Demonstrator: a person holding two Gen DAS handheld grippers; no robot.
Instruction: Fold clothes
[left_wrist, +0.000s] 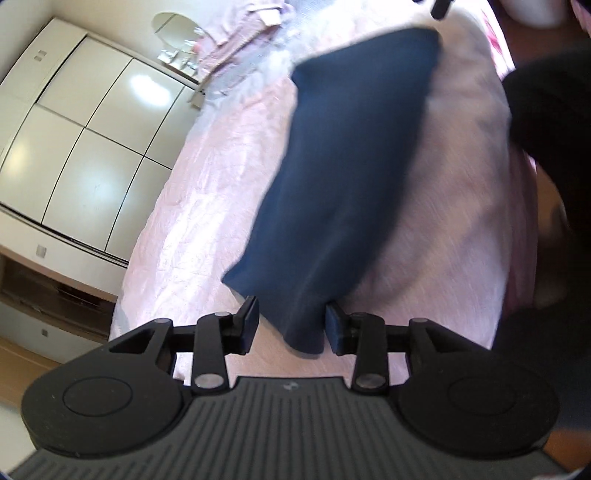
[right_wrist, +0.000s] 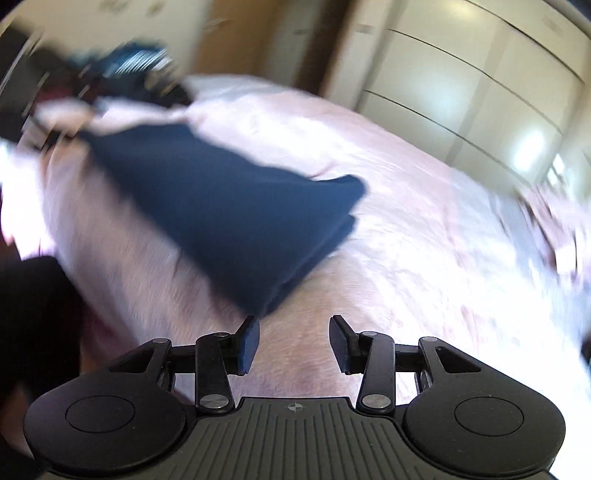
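Observation:
A folded navy blue garment (left_wrist: 343, 177) lies lengthwise on the pink bedsheet (left_wrist: 207, 206). My left gripper (left_wrist: 291, 325) is open, and the garment's near corner lies between its fingers without being pinched. In the right wrist view the same navy garment (right_wrist: 236, 221) stretches away to the upper left, its near corner just ahead of my open right gripper (right_wrist: 293, 341), whose fingers hold nothing. That view is blurred by motion. The tip of the other gripper (left_wrist: 441, 9) shows at the garment's far end.
White wardrobe doors (left_wrist: 85, 147) stand left of the bed. A pile of pink and grey clothes (left_wrist: 240, 40) lies at the bed's far end. A person's dark sleeve (left_wrist: 554, 122) fills the right edge. More dark clothes (right_wrist: 122, 70) sit at the far left.

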